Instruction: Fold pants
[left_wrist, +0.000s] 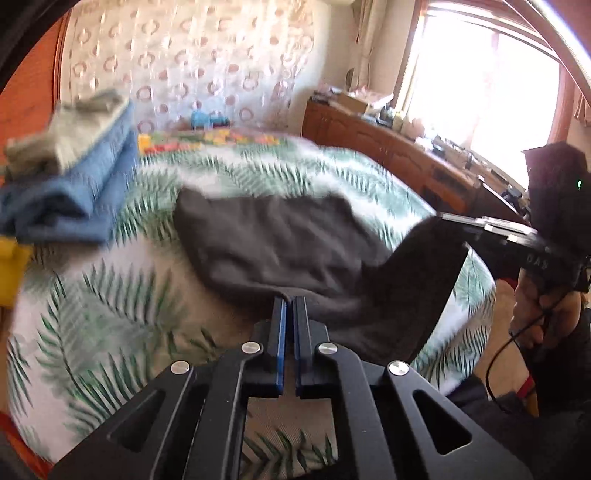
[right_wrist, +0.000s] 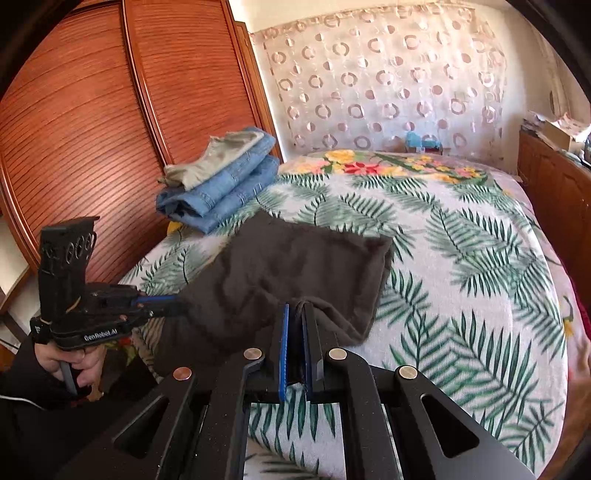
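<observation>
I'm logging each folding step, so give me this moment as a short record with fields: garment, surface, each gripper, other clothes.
garment: dark pants, partly folded, lying on the bed
surface: bed with a leaf-print cover
left gripper: shut on the near edge of the pants
right gripper: shut on a bunched bit of the pants
other clothes: folded jeans with a grey garment on top, at the far left of the bed
</observation>
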